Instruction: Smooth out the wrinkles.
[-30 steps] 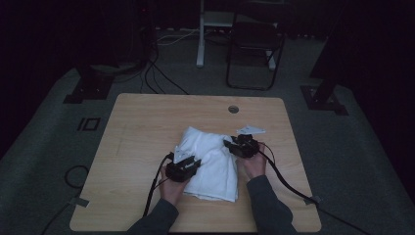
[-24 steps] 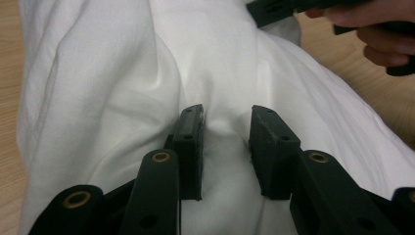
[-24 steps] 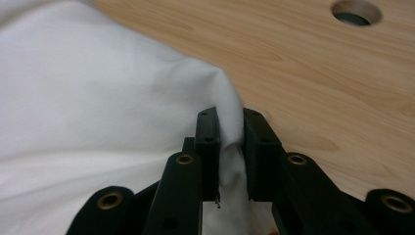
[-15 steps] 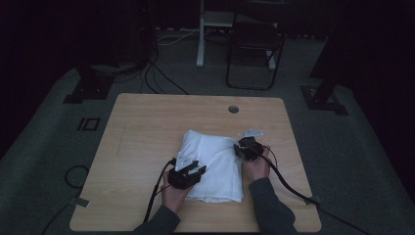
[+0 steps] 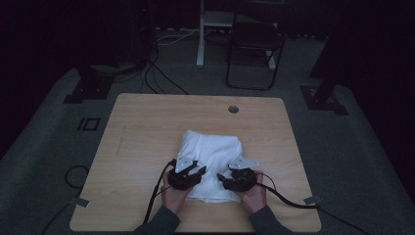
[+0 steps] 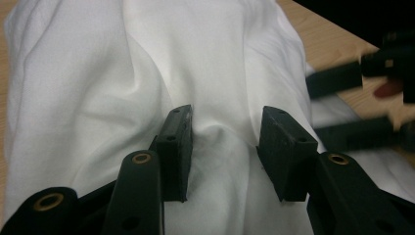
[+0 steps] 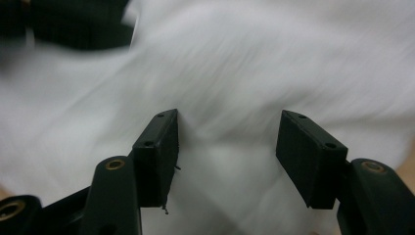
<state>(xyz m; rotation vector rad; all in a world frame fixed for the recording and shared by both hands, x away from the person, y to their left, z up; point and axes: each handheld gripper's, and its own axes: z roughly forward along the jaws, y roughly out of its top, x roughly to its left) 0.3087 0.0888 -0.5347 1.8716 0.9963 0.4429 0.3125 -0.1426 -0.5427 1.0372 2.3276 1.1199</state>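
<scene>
A white cloth (image 5: 211, 159), folded into a rumpled bundle, lies on the wooden counter (image 5: 132, 147) slightly right of centre in the lower half of the high view.

Left tool (image 5: 188, 174): sits at the lower left corner of the cloth in the high view, held by the person's left hand (image 5: 175, 195). In the left gripper view the 2 jaws stand apart with a moderate gap, released, and nothing is clamped between them. The left tool (image 6: 225, 142) rests over the cloth (image 6: 122, 73), and a raised ridge of fabric lies in the gap; the jaw tips appear to press against the fabric on either side.

Right tool (image 5: 240, 177): sits at the lower right corner of the cloth in the high view, held by the right hand (image 5: 254, 196). In the right gripper view the jaws are spread wider than the left pair, released, with the right tool (image 7: 227, 147) over the cloth (image 7: 274, 68). The picture is blurred, so contact with the fabric cannot be confirmed.

A black cable (image 5: 156, 196) trails from the left tool toward the lower edge of the frame. A round hole (image 5: 233, 109) marks the counter in the upper part.
</scene>
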